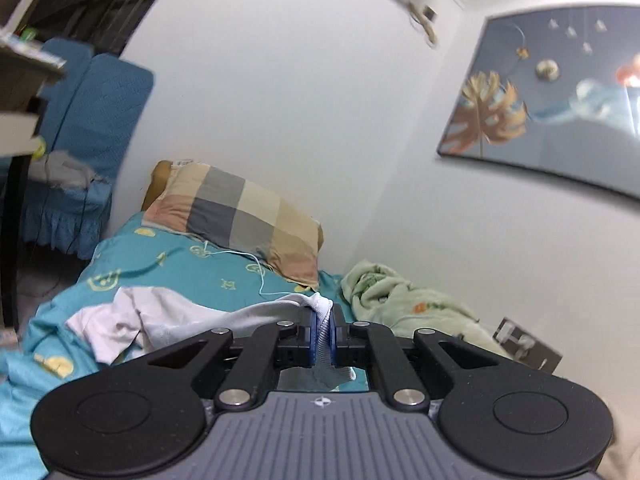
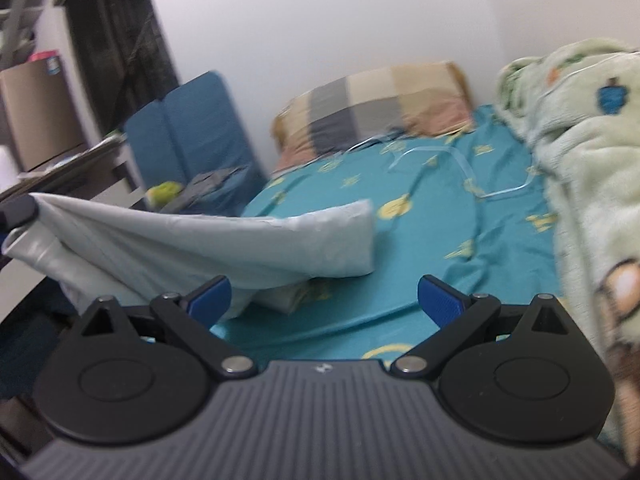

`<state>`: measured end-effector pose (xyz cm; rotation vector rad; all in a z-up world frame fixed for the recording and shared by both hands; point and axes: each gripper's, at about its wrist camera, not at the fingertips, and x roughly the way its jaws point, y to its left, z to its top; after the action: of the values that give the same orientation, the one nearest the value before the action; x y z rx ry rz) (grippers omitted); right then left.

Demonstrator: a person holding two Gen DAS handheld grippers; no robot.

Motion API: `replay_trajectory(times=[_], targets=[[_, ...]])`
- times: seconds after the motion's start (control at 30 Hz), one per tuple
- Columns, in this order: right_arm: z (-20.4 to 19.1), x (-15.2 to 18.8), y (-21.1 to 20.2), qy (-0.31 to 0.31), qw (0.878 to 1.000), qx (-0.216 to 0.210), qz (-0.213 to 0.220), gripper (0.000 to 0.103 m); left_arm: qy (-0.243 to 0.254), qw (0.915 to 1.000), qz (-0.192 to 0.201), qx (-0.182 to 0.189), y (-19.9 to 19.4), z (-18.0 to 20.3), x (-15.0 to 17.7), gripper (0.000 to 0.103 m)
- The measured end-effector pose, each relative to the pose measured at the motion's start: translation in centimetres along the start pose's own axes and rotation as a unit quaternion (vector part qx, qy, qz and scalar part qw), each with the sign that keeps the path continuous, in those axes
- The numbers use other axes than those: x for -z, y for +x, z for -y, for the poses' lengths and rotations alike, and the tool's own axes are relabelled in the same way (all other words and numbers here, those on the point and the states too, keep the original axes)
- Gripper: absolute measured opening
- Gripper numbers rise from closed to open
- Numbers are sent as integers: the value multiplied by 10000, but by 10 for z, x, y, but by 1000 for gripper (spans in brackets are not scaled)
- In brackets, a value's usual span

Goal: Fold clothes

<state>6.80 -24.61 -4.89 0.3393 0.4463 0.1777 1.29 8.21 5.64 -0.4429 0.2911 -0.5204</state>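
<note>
The left gripper has its blue pads pressed together on a ribbed hem of the white garment, a thin fold of cloth pinched between them and a short tail hanging below the pinch. From there the garment trails away toward the checked pillow in a loose, rumpled heap on the teal bedsheet, well short of that pillow. In the right wrist view the same garment hangs as a slack sheet, lifted at its far left end and sagging down to the bedsheet on the near side of the pillow.

The right gripper stands wide open with nothing between its fingers; the cloth's lower edge lies just beside its left pad.

The garment looks light, thin and wholly limp: it will drape and crease wherever it is unsupported, and a single pinch lets it swing and twist. Judging by this, a second hold on the thicker hem or a seam corner would keep an edge taut. The pale green fleece blanket lies to the right of the pillow
</note>
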Motion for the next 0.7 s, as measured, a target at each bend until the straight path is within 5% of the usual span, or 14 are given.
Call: replay_trajectory(times=[0.33,0.4,0.47,0.7], targets=[[-51,18,61,747,9848,-1289,-893,101,-1117,9936,141,-77,8,-75,-1,7],[-57,20,73,1127,9782,-1535,-826,93,-1176,9929,118,-105,11,-81,1,7],[-61,23,86,1228,9752,-1611,-891,75,-1214,9925,51,-166,18,-87,4,7],[-75,43,124,606,9763,-1580,-1346,52,-1411,9900,-59,48,26,-89,11,7]])
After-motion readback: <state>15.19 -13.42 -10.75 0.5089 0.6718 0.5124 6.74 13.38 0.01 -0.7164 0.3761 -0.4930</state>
